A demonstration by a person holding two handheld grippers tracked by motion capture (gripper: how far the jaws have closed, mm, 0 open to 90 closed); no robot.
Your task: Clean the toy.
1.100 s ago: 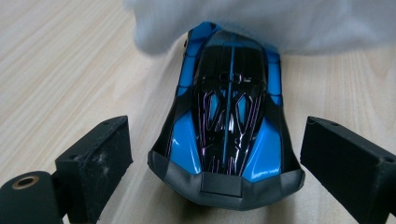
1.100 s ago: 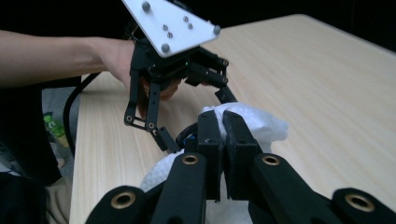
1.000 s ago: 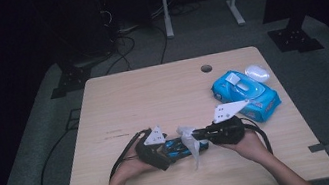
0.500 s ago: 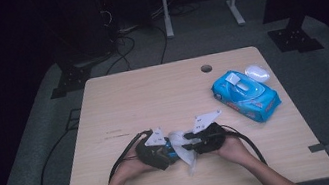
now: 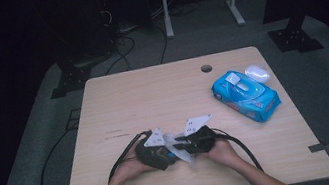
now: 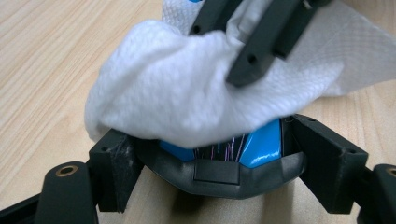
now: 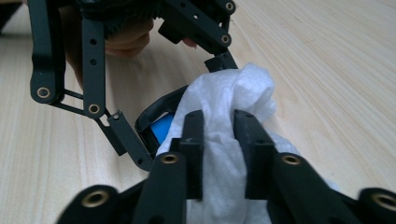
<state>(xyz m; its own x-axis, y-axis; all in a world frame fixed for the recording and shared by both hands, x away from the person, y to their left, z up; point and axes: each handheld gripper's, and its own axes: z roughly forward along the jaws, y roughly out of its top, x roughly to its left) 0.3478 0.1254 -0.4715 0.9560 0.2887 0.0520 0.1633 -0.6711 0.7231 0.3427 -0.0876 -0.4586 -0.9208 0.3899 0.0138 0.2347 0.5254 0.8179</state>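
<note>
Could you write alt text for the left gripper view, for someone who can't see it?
A white wipe is draped over a black-and-blue object held by the left gripper, while the right gripper's fingers pinch the wipe from above, over a wooden table.

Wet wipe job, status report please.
Left gripper clamps a blue and black object. Right gripper, jaws just closing, pinches the white wipe against it. Wipes pack sits clear.

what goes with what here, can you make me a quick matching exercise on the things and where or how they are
Things:
1. white wipe
2. blue and black object
3. wipes pack
4. round hole

States:
a. lies at the right of the table
b. between the left gripper's jaws
c. pinched by the right gripper
d. near the table's far edge

Pairs: 1-c, 2-b, 3-a, 4-d
</note>
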